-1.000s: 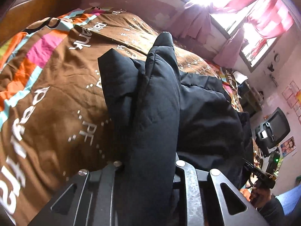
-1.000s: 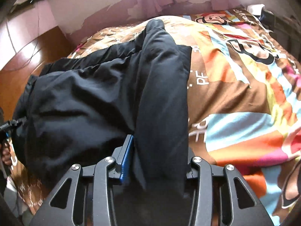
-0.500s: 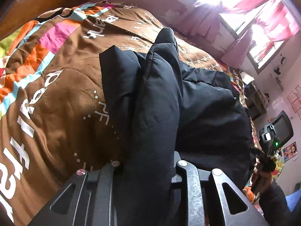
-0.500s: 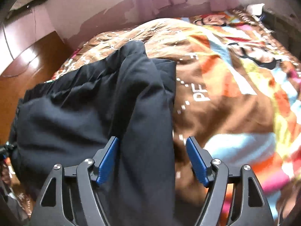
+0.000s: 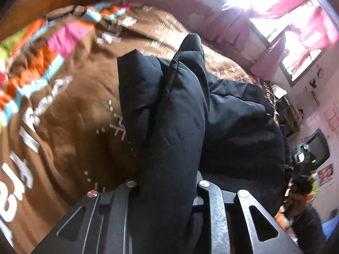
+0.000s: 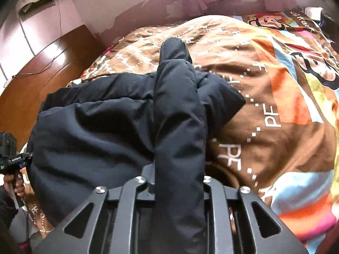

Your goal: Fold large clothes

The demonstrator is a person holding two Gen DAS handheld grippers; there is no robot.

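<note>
Two claws hold the same black jacket [image 5: 173, 127], and we see it from both sides. In the left wrist view the left claw [image 5: 167, 188] at the bottom centre of the frame is clenched on a thick padded fold that rises up the middle of the picture, with the rest of the garment bunched to the right of it. In the right wrist view the right claw [image 6: 175, 180], also at the bottom centre, is clamped on a similar long roll of the jacket [image 6: 178, 127], while the bulk of the cloth spreads toward the left of the frame. The jacket lies on a bed covered by a brown blanket [image 5: 70, 110] with white lettering and bright orange, pink and blue patches; that blanket [image 6: 286, 127] fills the right half of the right wrist view. We see a bright window with pink curtains [image 5: 296, 21] in the upper right of the left wrist view, and a small dark television [image 5: 317, 146] at the right edge.
</note>
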